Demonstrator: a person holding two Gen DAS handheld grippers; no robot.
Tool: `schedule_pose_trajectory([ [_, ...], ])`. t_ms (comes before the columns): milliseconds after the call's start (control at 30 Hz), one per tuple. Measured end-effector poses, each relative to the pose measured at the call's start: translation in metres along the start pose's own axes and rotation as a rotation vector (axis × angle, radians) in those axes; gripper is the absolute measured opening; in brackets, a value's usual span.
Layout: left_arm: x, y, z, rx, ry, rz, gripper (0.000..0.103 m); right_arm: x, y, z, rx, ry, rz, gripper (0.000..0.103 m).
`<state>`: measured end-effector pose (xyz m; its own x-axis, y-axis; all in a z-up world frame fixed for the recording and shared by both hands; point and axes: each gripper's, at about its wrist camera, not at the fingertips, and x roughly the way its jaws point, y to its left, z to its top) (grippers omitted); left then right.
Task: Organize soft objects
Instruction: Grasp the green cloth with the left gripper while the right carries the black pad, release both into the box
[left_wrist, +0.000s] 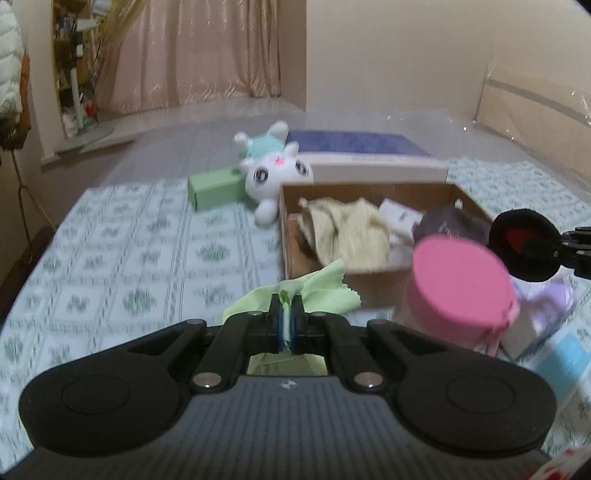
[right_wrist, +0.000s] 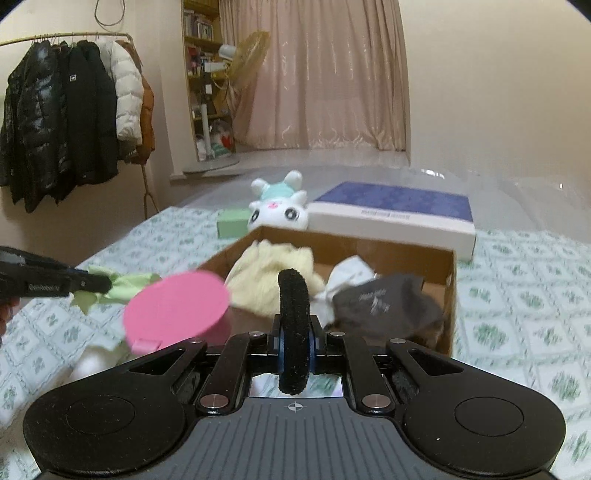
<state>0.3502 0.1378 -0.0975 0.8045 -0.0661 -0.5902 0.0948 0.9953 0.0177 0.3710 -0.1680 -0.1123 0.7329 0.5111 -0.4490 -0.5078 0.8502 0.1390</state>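
Fingers of the left gripper (left_wrist: 286, 314) are closed on a green cloth (left_wrist: 317, 291), held just before the cardboard box (left_wrist: 295, 254). A black hair tie (right_wrist: 293, 332) is pinched by the right gripper (right_wrist: 294, 341). Both are judged mid-carry; next, each must be brought over the box and released.

Domestic bedroom: patterned bedspread (right_wrist: 517, 295), coat rack (right_wrist: 74, 110) at ten o'clock, curtains (right_wrist: 332, 92) at twelve.

No text can be read for certain: faint lettering on the left gripper (right_wrist: 88, 284) arm, the grey cloth (right_wrist: 384, 299) and the blue-topped box (right_wrist: 391, 218) is blurred.
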Motion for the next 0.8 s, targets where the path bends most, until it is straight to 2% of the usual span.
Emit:
schedule_pose_trajectory([
  [167,0.011,-0.006,0.036,0.033,-0.056,-0.042,0.003,0.014,-0.014,0.021,-0.091,-0.019,-0.032,0.011],
  [333,0.043,-0.020,0.067,0.076,-0.065,-0.082,0.003,0.043,-0.030,0.035,-0.204,0.001,-0.077,0.011],
  [500,0.080,-0.032,0.087,0.093,-0.072,-0.105,0.003,0.070,-0.043,0.045,-0.273,0.028,-0.094,0.011],
  [667,0.118,-0.038,0.101,0.061,-0.096,-0.136,0.003,0.090,-0.051,0.048,-0.319,0.051,-0.108,0.011],
  [733,0.133,-0.041,0.101,0.066,-0.080,-0.160,0.005,0.096,-0.054,0.048,-0.324,0.063,-0.109,0.011],
  [800,0.148,-0.042,0.096,0.074,-0.030,-0.156,0.008,0.100,-0.058,0.046,-0.332,0.074,-0.108,0.011],
])
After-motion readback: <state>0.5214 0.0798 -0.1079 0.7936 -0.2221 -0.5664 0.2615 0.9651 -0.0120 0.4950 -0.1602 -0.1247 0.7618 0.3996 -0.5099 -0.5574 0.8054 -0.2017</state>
